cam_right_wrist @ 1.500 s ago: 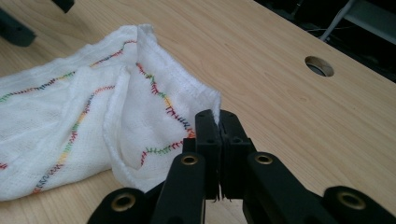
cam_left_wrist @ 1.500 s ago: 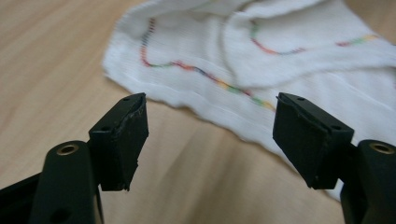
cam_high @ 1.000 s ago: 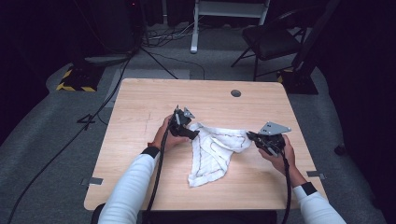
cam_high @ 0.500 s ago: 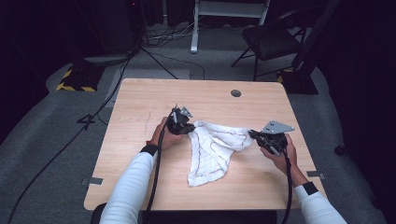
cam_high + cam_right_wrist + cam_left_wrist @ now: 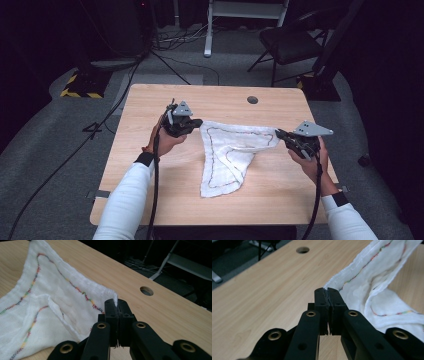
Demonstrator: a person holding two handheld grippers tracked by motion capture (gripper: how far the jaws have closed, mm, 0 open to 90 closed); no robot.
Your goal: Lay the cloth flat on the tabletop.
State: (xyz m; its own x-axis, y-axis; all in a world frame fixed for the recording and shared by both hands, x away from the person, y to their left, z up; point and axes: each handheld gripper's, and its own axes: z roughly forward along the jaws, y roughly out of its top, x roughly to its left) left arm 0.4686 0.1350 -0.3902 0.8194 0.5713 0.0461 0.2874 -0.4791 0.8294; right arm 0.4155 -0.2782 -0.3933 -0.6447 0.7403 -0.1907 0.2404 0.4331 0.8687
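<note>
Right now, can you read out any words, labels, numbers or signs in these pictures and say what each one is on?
None: no words, labels or numbers can be read.
Cloth: coloured stitching along the hem, no lettering.
Table: bare wood with a round hole.
Floor block: yellow and black hazard stripes, no text.
</note>
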